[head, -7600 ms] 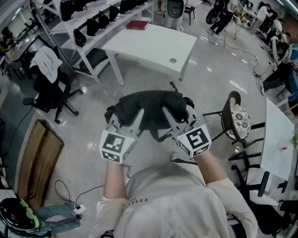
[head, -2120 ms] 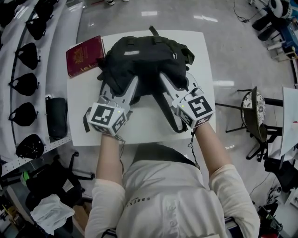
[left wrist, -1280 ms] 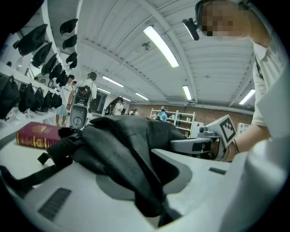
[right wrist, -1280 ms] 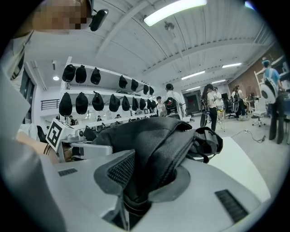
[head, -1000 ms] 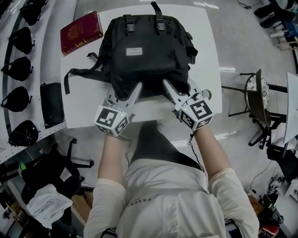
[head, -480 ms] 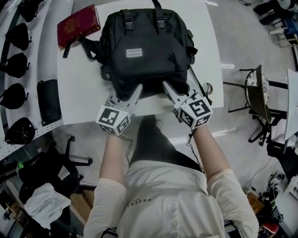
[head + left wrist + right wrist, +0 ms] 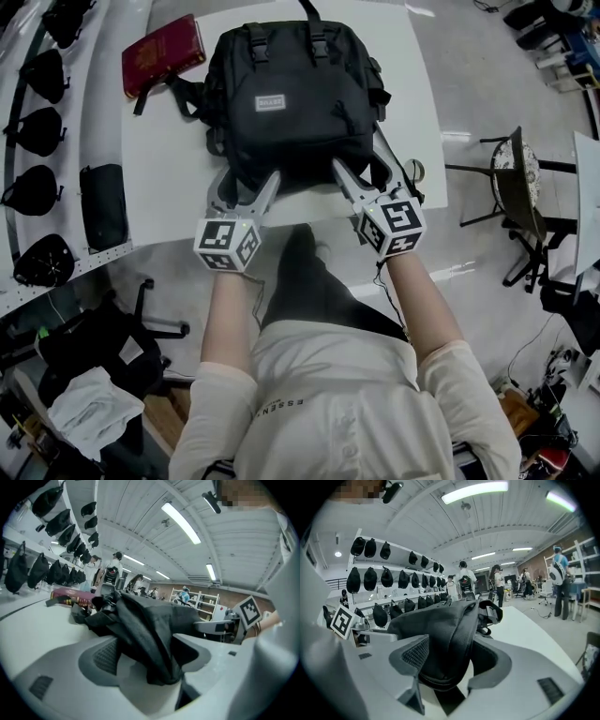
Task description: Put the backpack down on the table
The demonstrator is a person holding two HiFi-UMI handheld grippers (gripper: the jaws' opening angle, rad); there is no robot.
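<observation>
Two grippers sit at the near edge of the table, in front of your cream shirt and bare forearms. Your left gripper and right gripper are both opening. Half a second ago their jaws stood closer together on the backpack's near edge; now they stand wide. In each gripper view a loose fold of black fabric hangs between the jaws, and the ribbed grey pads stand clear of it on the visible side. Both hands are also a little lower and nearer to you than a second ago.

The backpack lies flat on the white tabletop, front panel up, with a small grey label at its middle. Its two buckled straps and top handle point to the far side. The side strap that trailed out to the left a second ago is now bunched close to the bag.

The table is smooth, matt and rectangular. A dark red book lies at its far left corner, just beside the bag's strap. To the left, white shelving carries a row of small black bags. To the right, a black-framed chair stands on a glossy grey floor that mirrors the ceiling lights.
</observation>
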